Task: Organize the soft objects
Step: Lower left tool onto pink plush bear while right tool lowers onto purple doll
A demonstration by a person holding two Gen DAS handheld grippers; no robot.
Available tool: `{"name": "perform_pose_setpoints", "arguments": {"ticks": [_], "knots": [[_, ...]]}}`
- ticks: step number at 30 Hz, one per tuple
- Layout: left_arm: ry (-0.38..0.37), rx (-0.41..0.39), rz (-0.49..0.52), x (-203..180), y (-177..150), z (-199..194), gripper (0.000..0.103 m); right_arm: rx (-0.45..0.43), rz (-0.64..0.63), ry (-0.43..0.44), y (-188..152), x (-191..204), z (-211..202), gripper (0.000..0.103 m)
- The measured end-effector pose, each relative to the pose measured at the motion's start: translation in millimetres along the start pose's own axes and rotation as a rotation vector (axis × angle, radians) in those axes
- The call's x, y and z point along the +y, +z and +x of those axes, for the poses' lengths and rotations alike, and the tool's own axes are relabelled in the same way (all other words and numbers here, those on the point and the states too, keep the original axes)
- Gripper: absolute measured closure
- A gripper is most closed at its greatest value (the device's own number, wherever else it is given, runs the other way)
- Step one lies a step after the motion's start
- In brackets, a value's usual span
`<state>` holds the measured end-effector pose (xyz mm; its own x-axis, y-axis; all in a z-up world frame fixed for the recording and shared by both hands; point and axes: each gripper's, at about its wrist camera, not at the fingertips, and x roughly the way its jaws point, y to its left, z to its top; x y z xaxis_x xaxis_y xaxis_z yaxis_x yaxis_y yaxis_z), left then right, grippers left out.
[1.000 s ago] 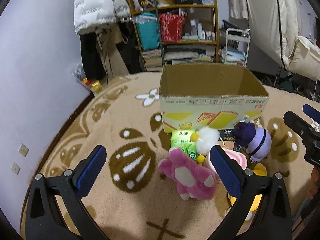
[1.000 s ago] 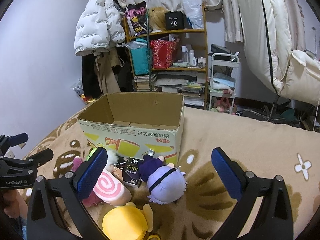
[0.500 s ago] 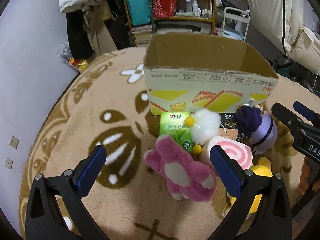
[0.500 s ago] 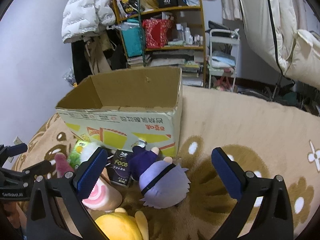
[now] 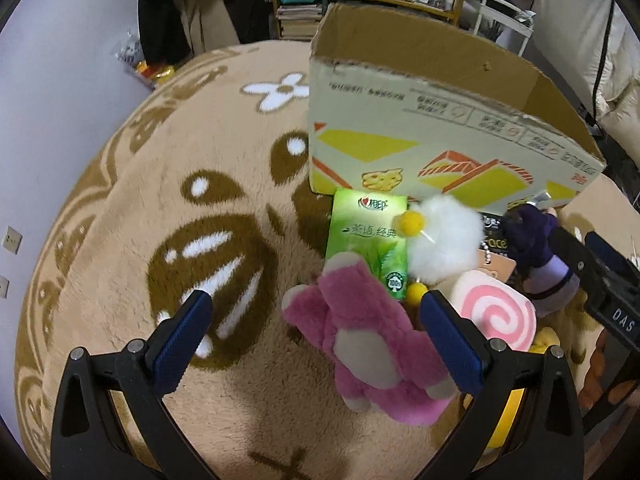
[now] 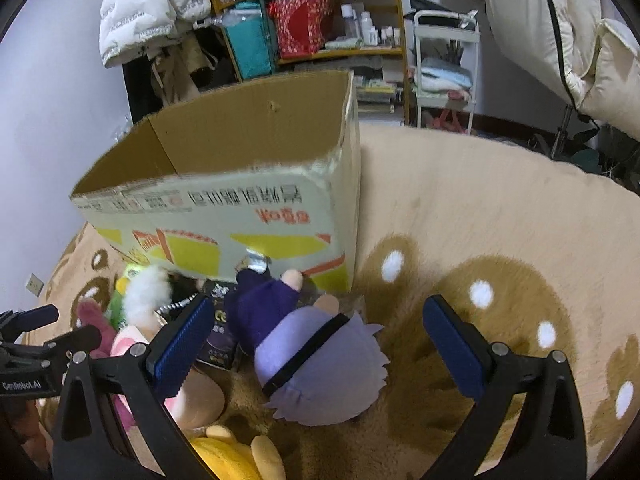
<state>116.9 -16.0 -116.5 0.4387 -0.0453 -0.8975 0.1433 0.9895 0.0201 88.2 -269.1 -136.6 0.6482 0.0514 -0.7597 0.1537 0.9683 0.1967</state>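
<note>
An open cardboard box (image 5: 420, 136) stands on the rug; it also shows in the right wrist view (image 6: 240, 208). Soft toys lie in front of it: a pink plush bear (image 5: 372, 344), a white fluffy flower (image 5: 444, 244), a pink swirl roll (image 5: 496, 312), a purple-haired doll (image 6: 316, 356) and a yellow plush (image 6: 232, 460). A green tissue pack (image 5: 368, 236) lies by the bear. My left gripper (image 5: 316, 332) is open, low over the bear. My right gripper (image 6: 318, 340) is open, low over the purple doll.
The beige and brown patterned rug (image 5: 160, 200) spreads to the left and front. Cluttered shelves (image 6: 320, 24), hanging coats (image 6: 148, 12) and a white cart (image 6: 444, 60) stand behind the box. A black packet (image 6: 220, 340) lies among the toys.
Both grippers have moved forward and down toward the toy pile; the toys and box look larger. Both stay open and nothing has been gripped.
</note>
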Motion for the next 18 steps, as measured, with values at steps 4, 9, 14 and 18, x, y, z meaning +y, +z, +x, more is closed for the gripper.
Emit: {"name": "perform_pose_setpoints", "arguments": {"ticks": [4,9,14,18], "knots": [[0.008,0.018,0.008,-2.9,1.0,7.2,0.001,0.027,0.008,-0.002,-2.9,-2.2,6.3,0.0],[0.014,0.047,0.013,-7.4,0.0,14.6,0.001,0.058,0.015,0.006,-6.3,-2.4,11.4,0.0],[-0.011,0.078,-0.024,-5.7,-2.5,19.6,0.001,0.086,-0.003,0.005,-10.5,0.0,17.1,0.0],[-0.087,0.123,-0.084,0.4,-4.1,27.3,0.005,0.107,-0.028,0.003,-13.7,5.4,21.7,0.0]]}}
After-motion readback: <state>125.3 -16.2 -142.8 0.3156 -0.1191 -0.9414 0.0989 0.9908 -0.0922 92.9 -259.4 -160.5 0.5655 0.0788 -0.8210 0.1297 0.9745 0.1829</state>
